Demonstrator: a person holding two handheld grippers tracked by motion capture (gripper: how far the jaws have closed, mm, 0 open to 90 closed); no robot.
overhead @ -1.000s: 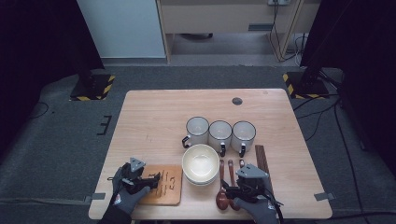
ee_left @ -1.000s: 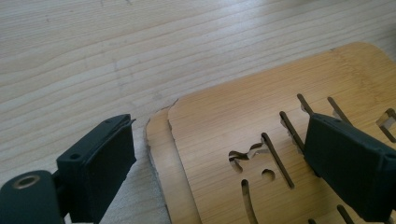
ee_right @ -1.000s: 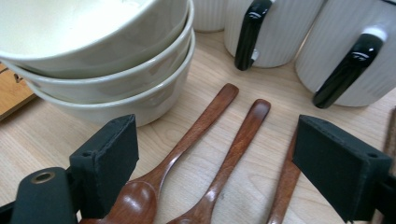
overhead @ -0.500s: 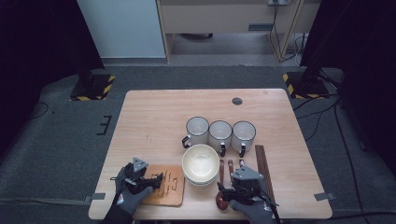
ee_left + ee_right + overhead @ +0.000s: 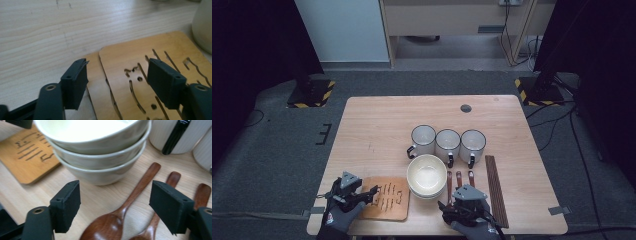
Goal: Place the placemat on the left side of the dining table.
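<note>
Both grippers work along the near edge of the tabletop [image 5: 377, 125], each set over its own thing. The left gripper [image 5: 117, 85] hangs low over the stacked wooden trivets [image 5: 386, 198], which lie flat near the near left corner, just left of the bowls. Its jaws have just been closing yet remain apart, straddling the left edge of the upper trivet [image 5: 150, 65] where it overhangs the lower trivet [image 5: 96, 82]; the pads touch neither, so nothing is gripped. This placement suggests an attempt to catch the thin top board by its edge, since a flat board offers no other purchase. The right gripper [image 5: 115, 205] hovers over the wooden spoons [image 5: 459, 179], which lie side by side with their handles pointing to the far edge, between the stack of bowls [image 5: 427, 175] and the chopsticks [image 5: 494, 190]. Its jaws have also just been narrowing but stand wide, with the nearest spoon [image 5: 130, 202] lying between them, untouched. Straddling the neck, where handle meets scoop, probably gives the firmest pinch. The three bowls are nested to save room, and the three mugs [image 5: 448, 144] stand upright in a row behind them, toward the middle of the tabletop.
</note>
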